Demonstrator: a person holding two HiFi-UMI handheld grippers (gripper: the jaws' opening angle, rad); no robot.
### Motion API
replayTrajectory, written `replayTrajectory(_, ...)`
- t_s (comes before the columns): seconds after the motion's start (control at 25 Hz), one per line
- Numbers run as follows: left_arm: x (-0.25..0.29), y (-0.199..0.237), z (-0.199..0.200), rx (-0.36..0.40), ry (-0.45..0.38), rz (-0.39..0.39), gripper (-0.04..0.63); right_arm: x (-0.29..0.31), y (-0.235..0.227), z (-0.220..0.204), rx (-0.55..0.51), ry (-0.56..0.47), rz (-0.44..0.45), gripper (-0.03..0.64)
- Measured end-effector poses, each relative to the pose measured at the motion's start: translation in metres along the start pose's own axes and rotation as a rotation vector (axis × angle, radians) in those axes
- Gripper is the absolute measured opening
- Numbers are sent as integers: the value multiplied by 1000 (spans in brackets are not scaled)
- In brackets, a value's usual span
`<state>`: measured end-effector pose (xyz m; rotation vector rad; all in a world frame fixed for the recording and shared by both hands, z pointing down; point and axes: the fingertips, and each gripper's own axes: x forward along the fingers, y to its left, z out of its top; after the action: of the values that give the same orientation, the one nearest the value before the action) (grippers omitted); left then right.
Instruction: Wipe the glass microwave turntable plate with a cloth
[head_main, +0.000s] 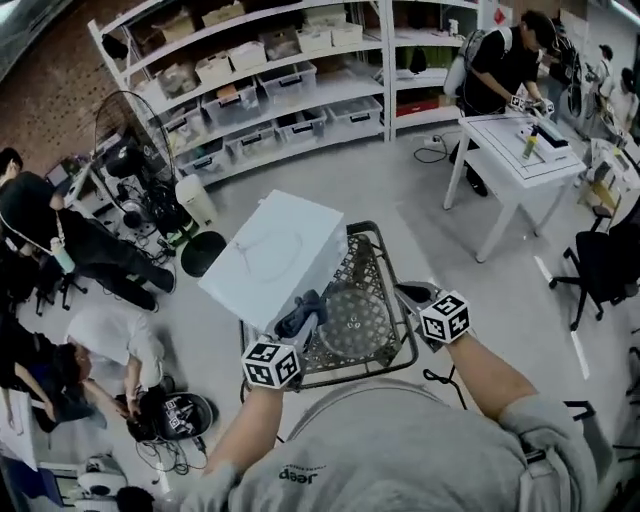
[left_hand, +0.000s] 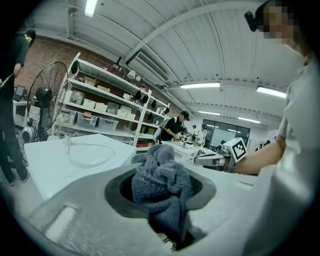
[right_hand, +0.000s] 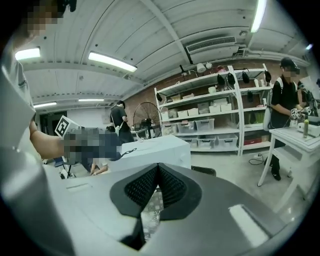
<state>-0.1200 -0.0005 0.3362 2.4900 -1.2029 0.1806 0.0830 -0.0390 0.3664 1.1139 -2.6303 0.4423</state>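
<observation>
1. Black wire basket (head_main: 362, 262) stands just beside the white table (head_main: 300, 225); its contents cannot be made out.
2. Glass turntable plate (head_main: 275, 255), clear and round, lies flat on the table.
3. Left gripper (left_hand: 161, 189) clamps a bunched grey-blue cloth (left_hand: 160, 175); right gripper (right_hand: 157, 170) has its jaws together, empty.

Plain white table (head_main: 312, 222), glass turntable plate (head_main: 272, 257) lying flat on its top

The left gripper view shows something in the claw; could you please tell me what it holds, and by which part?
The left claw holds the grey cloth, pinched through its crumpled middle; a wad bulges beyond the jaws and a tail hangs below.
</observation>
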Motion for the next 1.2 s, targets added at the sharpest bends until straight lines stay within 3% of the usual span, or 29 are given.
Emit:
replayTrajectory(0.4, 6, 10, 15, -120, -35, 18, 140, -2, -8, 28, -34, 12, -15, 8)
replayTrajectory(0.64, 4, 3, 10, -99, -1, 17, 140, 0, -3, 21, -12, 9, 2, 8)
replayTrajectory(1.2, -2, 5, 14, -73, -8, 13, 140, 2, 2, 23, -35, 14, 6, 6)
